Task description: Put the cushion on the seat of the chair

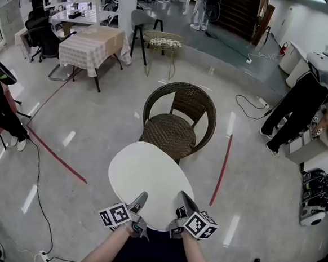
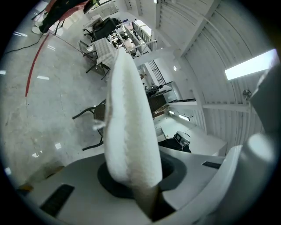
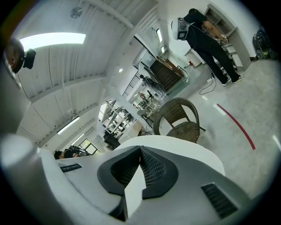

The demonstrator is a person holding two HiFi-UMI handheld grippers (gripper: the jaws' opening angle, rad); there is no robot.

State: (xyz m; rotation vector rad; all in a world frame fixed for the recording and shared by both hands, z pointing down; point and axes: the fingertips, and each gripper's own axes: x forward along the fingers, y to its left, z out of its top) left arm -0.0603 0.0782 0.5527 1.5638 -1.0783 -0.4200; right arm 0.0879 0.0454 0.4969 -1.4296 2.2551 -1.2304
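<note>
Both grippers are clamped on the cushion (image 1: pixel 147 180), which is white, round and off the floor, carried between the two.

Left gripper (image 1: pixel 140 201): jaws closed down on the cushion's near edge, left of centre. Its own view has the cushion edge-on (image 2: pixel 130 118), a thick white wedge running straight out from between the pads, seam visible along the rim.

Right gripper (image 1: pixel 181 202): same story on the near edge, right of centre. Jaws are nearly together, with a thin fold of the cushion's rim (image 3: pixel 134 193) pinched between the black pads. The rest of the cushion spreads out flat ahead of the jaws.

So the cushion sits directly ahead of both grippers, gripped only at the edge nearest the person, with the rest cantilevered forward.

Wicker chair (image 1: pixel 179 120) stands just beyond it, facing the person. In the head view the cushion's far edge overlaps the front edge of the seat (image 1: pixel 168 135) — most of the seat is uncovered. Can't tell whether the cushion touches the seat there.

Surroundings: red tape line (image 1: pixel 223 167) on the floor right of the chair, table with checked cloth (image 1: pixel 94 43) far left.
</note>
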